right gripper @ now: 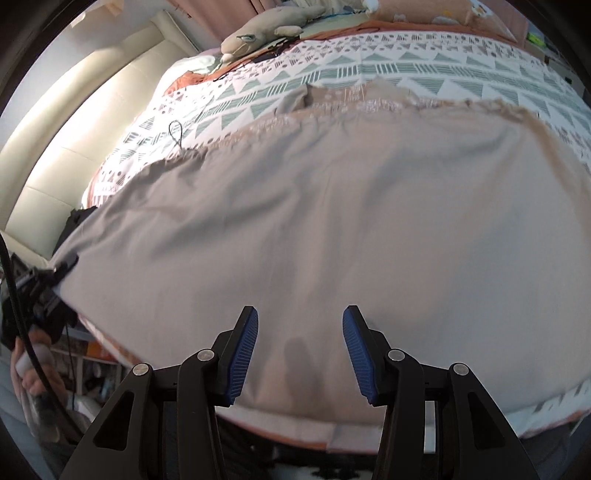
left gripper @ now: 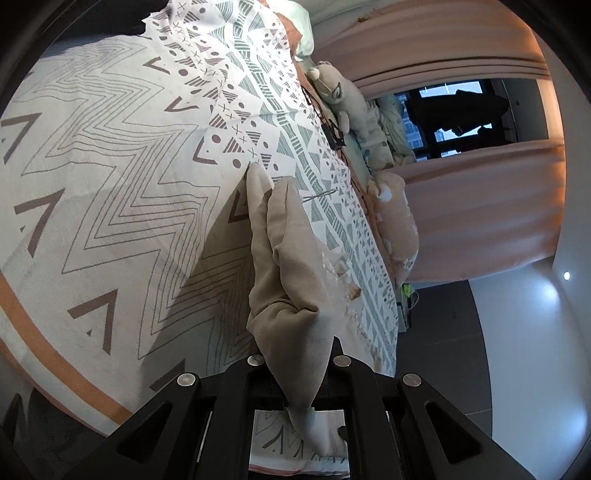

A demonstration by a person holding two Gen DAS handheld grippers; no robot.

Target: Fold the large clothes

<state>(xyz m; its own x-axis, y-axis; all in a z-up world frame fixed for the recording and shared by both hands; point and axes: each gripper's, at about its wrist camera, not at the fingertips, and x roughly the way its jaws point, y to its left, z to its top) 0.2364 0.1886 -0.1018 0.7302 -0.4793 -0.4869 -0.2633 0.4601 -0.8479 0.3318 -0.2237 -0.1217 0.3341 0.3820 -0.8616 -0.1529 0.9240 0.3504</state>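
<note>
- The left tool (left gripper: 299, 373) is clenched on a bunched corner of a beige cloth (left gripper: 284, 258); the cloth runs out from between its black arms in a twisted, narrow fold, held up off the bed.
- Seen from the right wrist, the same left tool (right gripper: 55, 273) sits at the far left edge of the cloth, with a hand (right gripper: 33, 369) below it around its handle and a black cable trailing past.
- The right tool (right gripper: 300, 325) is released: its two blue-padded fingers (right gripper: 242, 358) stand apart with nothing between them, hovering just above the cloth.
- The beige cloth (right gripper: 314, 229) lies spread wide across the bed, its far edge frayed and wavy, its near edge hanging over the side of the bed below the right tool.
- Under it is a bedcover (left gripper: 110, 177) patterned with zigzags, triangles and dots in grey, green and brown, with an orange band near its edge.
- A loop of black cord (right gripper: 176, 133) lies on the bedcover just beyond the cloth's far left corner.
- A plush toy (right gripper: 266, 31) lies at the far side of the bed, near a peach pillow (left gripper: 395, 221).
- Pink curtains (left gripper: 480, 206) hang beyond the bed, beside a dark window (left gripper: 454, 114).
</note>
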